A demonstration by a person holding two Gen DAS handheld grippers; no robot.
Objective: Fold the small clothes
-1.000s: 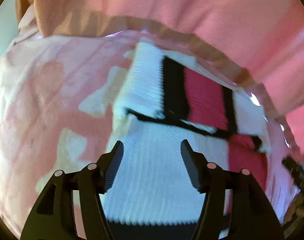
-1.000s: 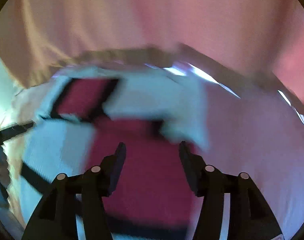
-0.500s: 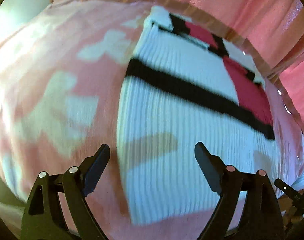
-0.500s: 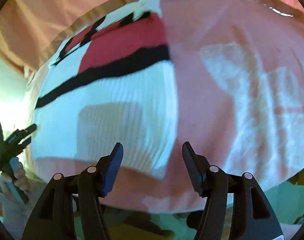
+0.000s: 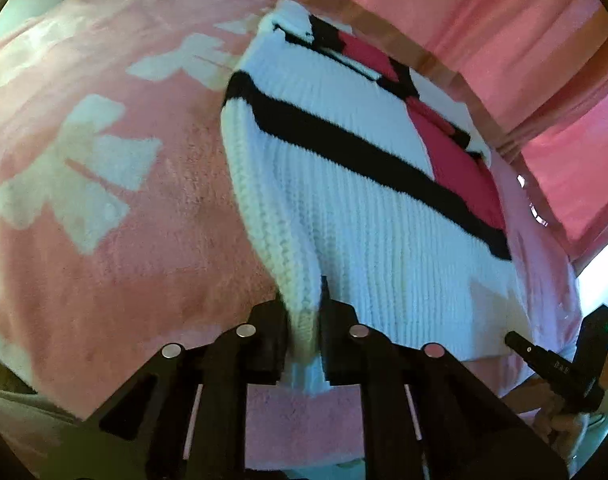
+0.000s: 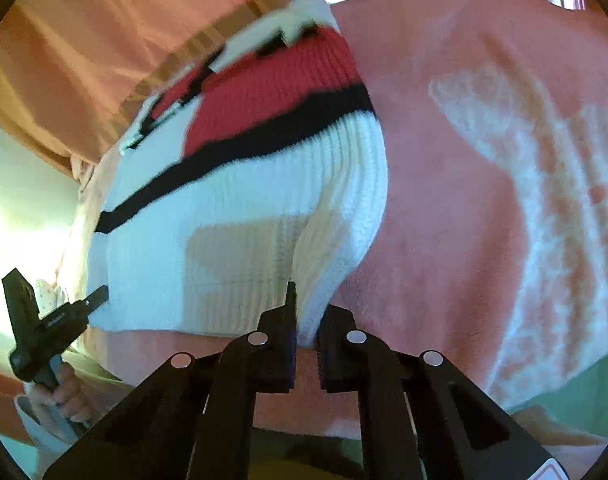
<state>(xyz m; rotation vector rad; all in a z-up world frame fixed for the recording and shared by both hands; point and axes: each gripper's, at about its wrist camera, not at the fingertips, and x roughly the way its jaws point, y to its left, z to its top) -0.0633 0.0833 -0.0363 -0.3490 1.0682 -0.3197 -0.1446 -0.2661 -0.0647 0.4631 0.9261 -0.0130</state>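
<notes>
A white knitted sweater point(image 5: 368, 216) with black stripes and red blocks is lying flat on a pink blanket point(image 5: 103, 208) with pale bow shapes, pink curtains point(image 5: 504, 32) hanging at the far side. The left gripper point(image 5: 306, 320) is grasping the sweater's near left corner, its jaws having just been closing, with the knit bunching up between them. The right gripper point(image 6: 306, 326) is likewise grasping the near right corner after just closing on it, a ridge of fabric rising from its jaws
</notes>
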